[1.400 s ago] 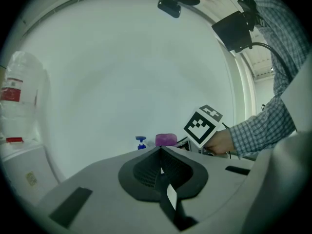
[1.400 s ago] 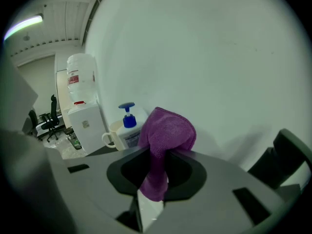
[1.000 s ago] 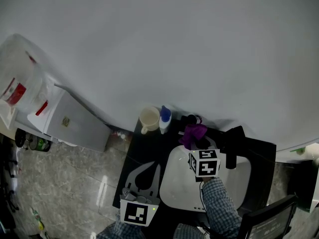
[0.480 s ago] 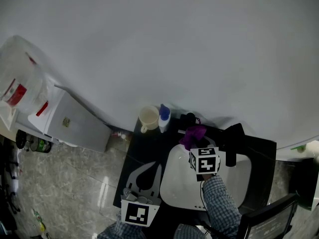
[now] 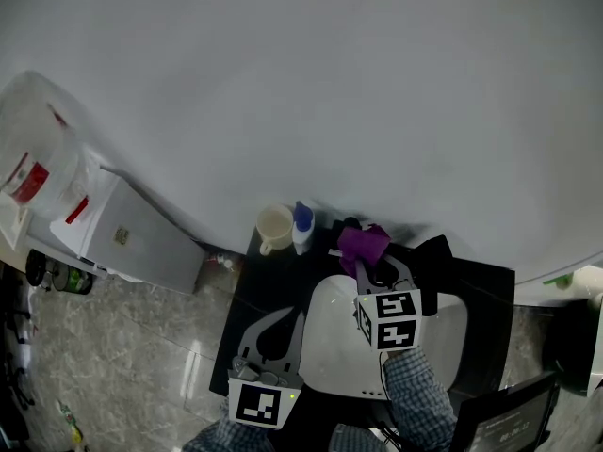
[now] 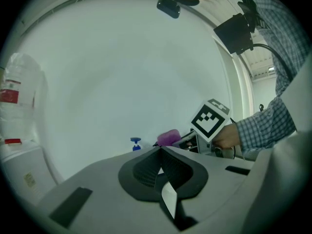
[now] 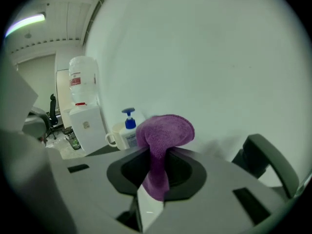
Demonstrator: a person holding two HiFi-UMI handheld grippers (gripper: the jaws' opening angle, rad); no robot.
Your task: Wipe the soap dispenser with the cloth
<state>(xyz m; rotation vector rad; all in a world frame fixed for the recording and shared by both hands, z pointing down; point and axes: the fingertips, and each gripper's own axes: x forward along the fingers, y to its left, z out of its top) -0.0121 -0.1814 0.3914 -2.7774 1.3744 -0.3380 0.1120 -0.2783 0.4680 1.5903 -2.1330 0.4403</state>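
**A:** Where does the white soap dispenser with the blue pump (image 5: pixel 302 224) stand?

**B:** At the back edge of the black counter (image 5: pixel 247 295), toward its back-left corner. It stands upright, just beside the cream ceramic mug (image 5: pixel 274 226) on its left.

**A:** And the cloth?

**B:** The right gripper (image 7: pixel 157 152) has its jaws pinched on the purple terry cloth (image 7: pixel 165 130). A rounded wad sticks out past the tips and a tail hangs down between them. It hovers over the back rim of the white basin (image 5: pixel 330 347), to the right of the dispenser and apart from it.

**A:** Is the left gripper (image 6: pixel 160 152) helping?

**B:** No. Its jaws are pressed together on nothing, and it sits low by the counter's front-left edge, well away from the bottle.

**A:** So how should the wipe go?

**B:** I'd bring the wad in from the right so only the cloth meets the bottle, not the jaw tips. Press lightly, since a bottle this slim could tip or slide into the mug. Stroke downward along the body, then work round the pump neck. If the bottle wobbles, I'd steady its top or far side with the left gripper.
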